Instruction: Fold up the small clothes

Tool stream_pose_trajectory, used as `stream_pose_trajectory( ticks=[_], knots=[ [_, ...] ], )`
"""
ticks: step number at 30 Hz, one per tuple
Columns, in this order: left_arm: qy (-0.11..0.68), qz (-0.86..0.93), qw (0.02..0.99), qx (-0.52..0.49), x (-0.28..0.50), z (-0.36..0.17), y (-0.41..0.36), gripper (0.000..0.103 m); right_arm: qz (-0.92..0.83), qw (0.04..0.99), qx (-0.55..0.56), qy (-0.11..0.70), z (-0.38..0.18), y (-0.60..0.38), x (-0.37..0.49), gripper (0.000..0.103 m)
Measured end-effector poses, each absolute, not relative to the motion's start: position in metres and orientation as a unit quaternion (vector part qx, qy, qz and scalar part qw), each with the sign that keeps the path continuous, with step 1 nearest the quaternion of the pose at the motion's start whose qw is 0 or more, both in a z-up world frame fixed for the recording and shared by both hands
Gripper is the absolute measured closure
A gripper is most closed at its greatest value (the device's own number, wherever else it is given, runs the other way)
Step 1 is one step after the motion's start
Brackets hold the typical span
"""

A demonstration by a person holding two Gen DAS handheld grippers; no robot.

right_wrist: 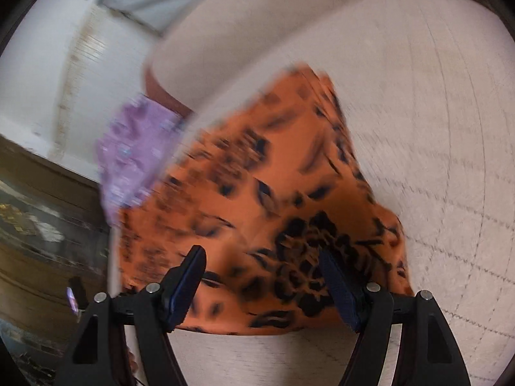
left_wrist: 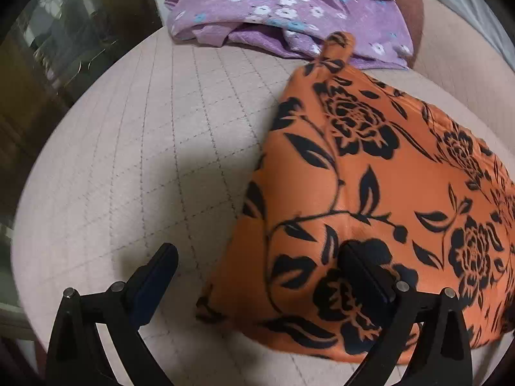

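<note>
Left wrist view: orange garment with black rose print spread over the right half of the frame, flat on a pale quilted surface stitched in a grid. A narrow strap or tab of the same cloth poking up at its upper edge, touching the purple floral garment bunched along the top of the frame. Left gripper at the bottom, jaws spread wide, nothing clamped; left finger over bare quilt, right finger over the near-left part of the orange cloth, contact not clear. Dark glass-fronted furniture at the upper left.

Right wrist view, heavily blurred: orange garment across the centre and lower middle, purple garment just beside it at the left, quilted surface filling the right side. Right gripper at the bottom, jaws well apart and empty, both fingers lying over the near edge of the orange cloth. Possibly resting on it, though blur prevents certainty. A pale cushion or pillow at the upper centre.
</note>
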State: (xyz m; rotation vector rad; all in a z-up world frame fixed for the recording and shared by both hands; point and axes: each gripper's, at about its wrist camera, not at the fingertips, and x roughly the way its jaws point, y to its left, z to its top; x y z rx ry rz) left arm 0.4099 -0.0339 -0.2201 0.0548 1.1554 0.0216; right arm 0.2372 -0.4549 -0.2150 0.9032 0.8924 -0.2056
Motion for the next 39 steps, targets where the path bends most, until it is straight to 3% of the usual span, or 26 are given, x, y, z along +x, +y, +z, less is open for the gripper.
stream_pose_trajectory(
  ticks=[5, 14, 23, 39],
  knots=[
    [0.549, 0.028, 0.834, 0.036, 0.399, -0.203, -0.032, 0.000, -0.102, 0.812, 0.385, 0.426, -0.211, -0.447, 0.240, 0.027],
    [0.407, 0.030, 0.906, 0.110, 0.322, -0.114, -0.039, 0.000, -0.085, 0.863, 0.340, 0.363, -0.172, -0.426, 0.227, 0.027],
    [0.340, 0.004, 0.934, 0.114, 0.299, -0.061, -0.032, 0.000, -0.075, 0.882, 0.302, 0.353, -0.157, -0.401, 0.220, 0.027],
    [0.317, -0.009, 0.942, 0.107, 0.292, -0.052, -0.052, 0.000, -0.063, 0.885, 0.305, 0.347, -0.161, -0.403, 0.226, 0.027]
  ],
)
